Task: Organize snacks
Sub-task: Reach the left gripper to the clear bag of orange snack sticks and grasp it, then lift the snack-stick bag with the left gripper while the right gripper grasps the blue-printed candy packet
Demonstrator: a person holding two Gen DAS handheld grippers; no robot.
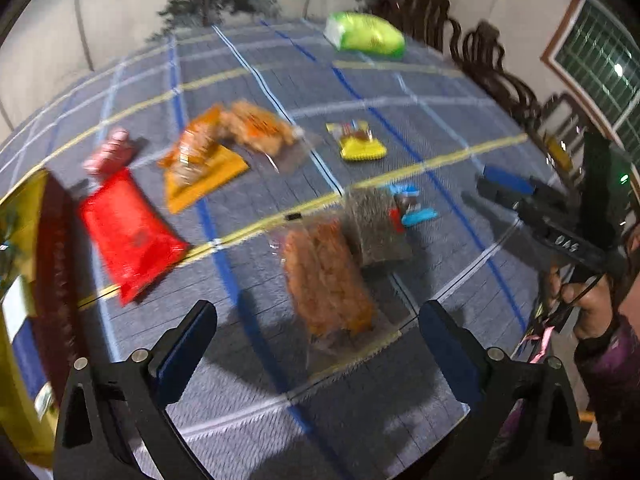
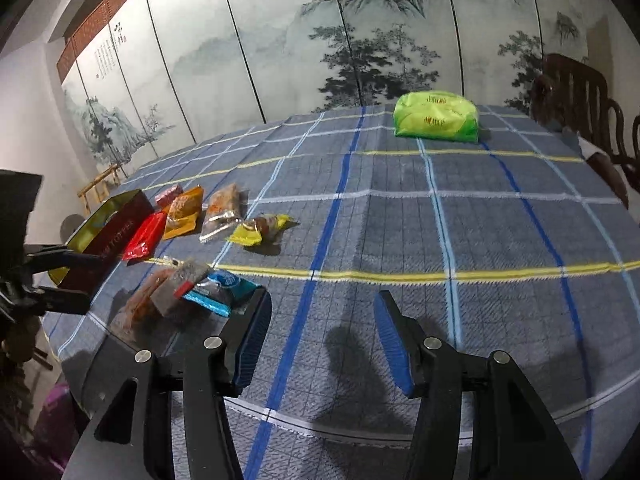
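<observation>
Both of my tools are empty. My left gripper point(image 1: 318, 332) has its jaws spread wide above the blue plaid tablecloth point(image 2: 400, 220), and my right gripper point(image 2: 322, 332) stands with its jaws apart over bare cloth, nothing between them.

The snacks lie loose on the left part of the table. Nearest me, a clear packet of orange-brown fried pieces point(image 1: 326, 280) lies under a dark grey-green seaweed packet point(image 1: 376, 228), which leans against a small blue wrapper point(image 2: 218, 292). Further off sit a flat red foil pouch point(image 1: 130, 232), an orange pouch point(image 1: 200, 168), a second clear packet of fried pieces point(image 1: 260, 124), a small pink packet point(image 1: 110, 152) and a yellow wrapped sweet point(image 2: 260, 230). The gold-lined dark red box point(image 2: 108, 228) stands at the far left, just beside the red pouch. A bright green soft pack point(image 2: 436, 116) lies alone, well apart, at the far side.

My worry is the near heap. If I close my left jaws on the clear packet, I judge that the seaweed packet on top could slide off or get pinched along with it. The film looks slippery and the contents brittle, so a hard squeeze may crush them. The left view is blurred, so my aim could be off. My two tools are near each other here and could collide over the heap.
</observation>
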